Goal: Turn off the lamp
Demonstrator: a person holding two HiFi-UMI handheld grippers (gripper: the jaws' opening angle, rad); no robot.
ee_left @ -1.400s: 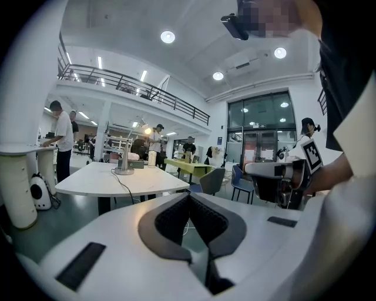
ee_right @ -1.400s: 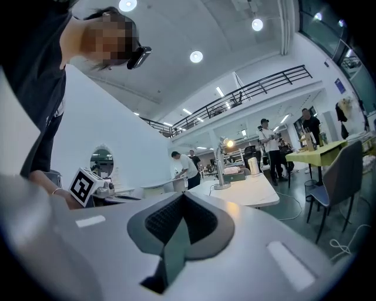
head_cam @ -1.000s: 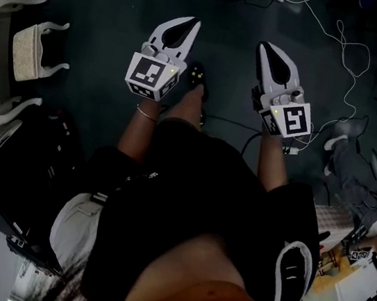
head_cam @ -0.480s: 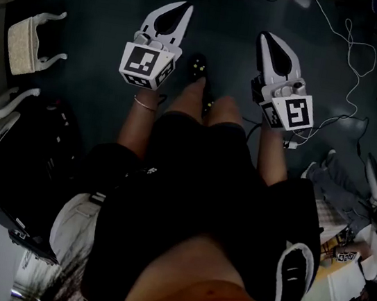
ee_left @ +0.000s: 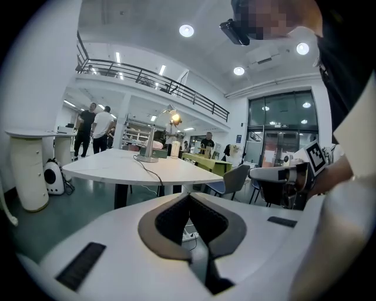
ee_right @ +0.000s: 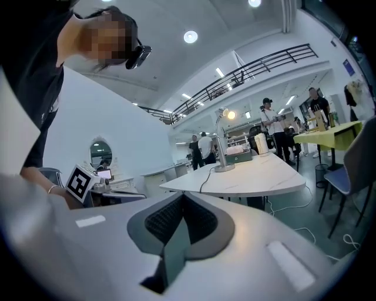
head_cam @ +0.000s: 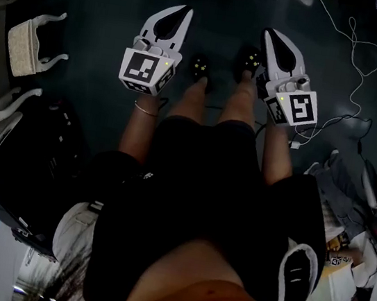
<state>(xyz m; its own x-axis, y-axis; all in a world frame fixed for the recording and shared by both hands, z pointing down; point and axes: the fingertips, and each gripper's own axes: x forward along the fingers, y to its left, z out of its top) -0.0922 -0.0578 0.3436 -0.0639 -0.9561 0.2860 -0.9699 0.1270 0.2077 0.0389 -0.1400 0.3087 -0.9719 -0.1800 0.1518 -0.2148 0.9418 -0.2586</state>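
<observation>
While standing well apart from the lamp (ee_right: pixel 218 150), lit on the far white table (ee_right: pixel 258 176), close the distance first, then locate its switch and press squarely with one closed tip. Left gripper (head_cam: pixel 185 11) and right gripper (head_cam: pixel 269 33): jaws pressed together, holding nothing, touching nothing

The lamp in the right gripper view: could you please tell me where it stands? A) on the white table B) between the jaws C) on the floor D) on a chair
A: the lamp rests by its base on the white table.
</observation>
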